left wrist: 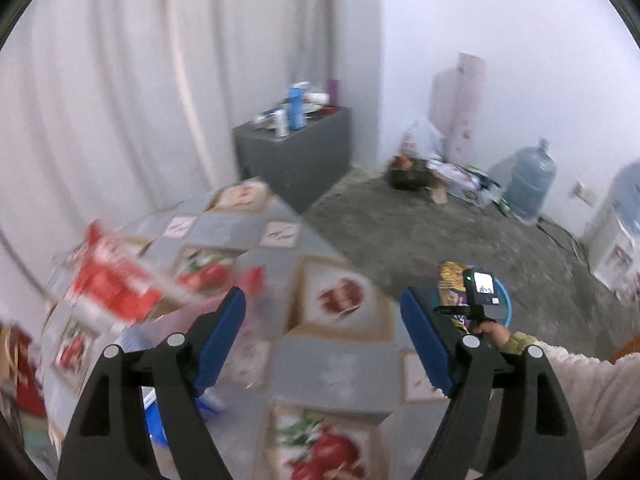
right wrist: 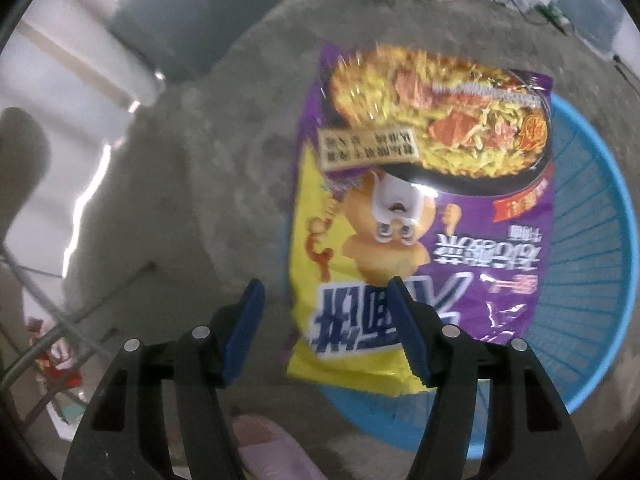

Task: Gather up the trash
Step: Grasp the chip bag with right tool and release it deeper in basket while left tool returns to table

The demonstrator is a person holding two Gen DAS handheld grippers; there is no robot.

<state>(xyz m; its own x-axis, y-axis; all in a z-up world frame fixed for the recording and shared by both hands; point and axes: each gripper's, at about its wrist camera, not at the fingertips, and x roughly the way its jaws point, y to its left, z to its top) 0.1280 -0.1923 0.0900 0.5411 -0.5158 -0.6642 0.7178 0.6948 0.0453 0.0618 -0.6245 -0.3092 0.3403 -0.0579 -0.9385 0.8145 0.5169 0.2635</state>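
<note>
Purple-and-yellow crinkly plastic noodle packet point(right wrist: 420, 200) fills the right wrist frame's centre-right, long axis running up-frame, over the round blue plastic basket point(right wrist: 592, 240), while the nearer right gripper point(right wrist: 326, 328) gapes empty around its lower edge and the left gripper point(left wrist: 324, 340) hangs open, empty.

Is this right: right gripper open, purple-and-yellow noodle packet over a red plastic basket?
Not quite. In the right wrist view the right gripper is open and the purple-and-yellow noodle packet hangs over the basket, but the plastic basket is blue, not red.
</note>
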